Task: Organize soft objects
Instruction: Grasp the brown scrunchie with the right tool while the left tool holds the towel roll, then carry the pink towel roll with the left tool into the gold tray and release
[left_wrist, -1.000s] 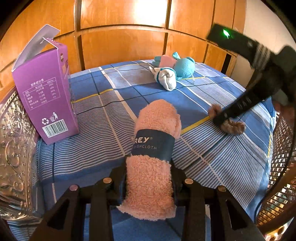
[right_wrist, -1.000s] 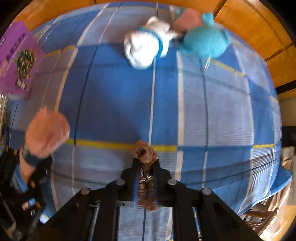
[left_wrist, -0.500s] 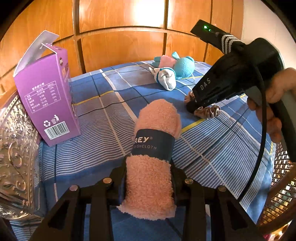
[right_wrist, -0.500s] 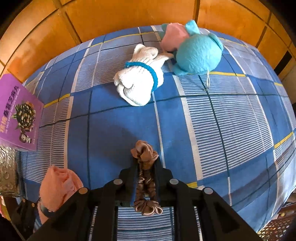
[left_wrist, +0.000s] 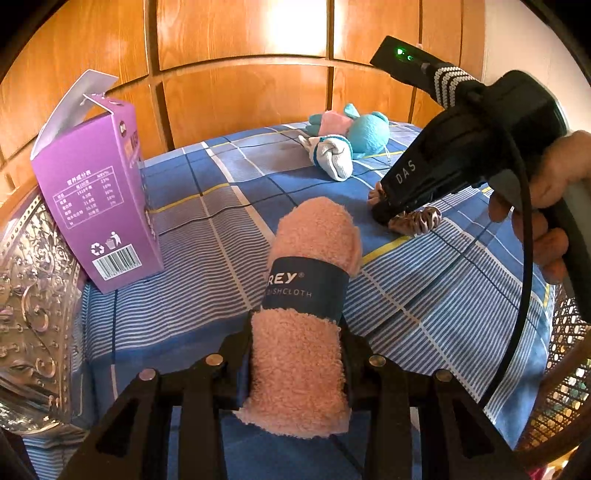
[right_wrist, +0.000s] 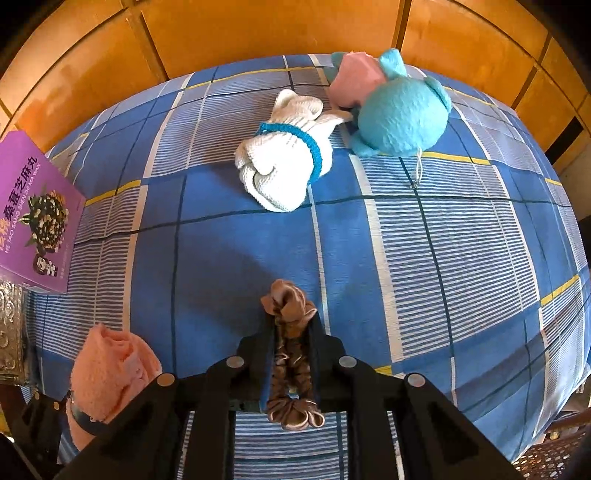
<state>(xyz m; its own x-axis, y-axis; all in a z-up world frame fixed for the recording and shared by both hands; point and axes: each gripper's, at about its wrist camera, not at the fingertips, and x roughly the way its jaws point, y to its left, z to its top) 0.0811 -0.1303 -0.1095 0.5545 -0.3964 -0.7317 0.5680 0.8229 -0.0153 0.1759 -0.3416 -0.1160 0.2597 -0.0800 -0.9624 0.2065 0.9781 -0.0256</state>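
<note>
My left gripper (left_wrist: 297, 354) is shut on a rolled pink dishcloth (left_wrist: 306, 295) with a dark blue paper band, held above the blue checked cloth (left_wrist: 192, 295). The dishcloth also shows at the lower left of the right wrist view (right_wrist: 110, 373). My right gripper (right_wrist: 291, 332) is shut on a brown leopard-print scrunchie (right_wrist: 291, 362). It also shows in the left wrist view (left_wrist: 388, 218) with the scrunchie (left_wrist: 421, 221) low over the cloth. A white sock bundle with a blue band (right_wrist: 284, 162) and a turquoise and pink plush toy (right_wrist: 399, 114) lie at the far side.
A purple cardboard box (left_wrist: 99, 206) stands upright at the left, next to an embossed silver container (left_wrist: 26, 317). Wooden panels (left_wrist: 240, 92) close the back. A woven cane chair (left_wrist: 565, 387) stands past the right edge.
My right gripper has carried the scrunchie from the right side toward the middle of the cloth, closer to the sock bundle and plush toy. My left gripper has stayed still with the dishcloth.
</note>
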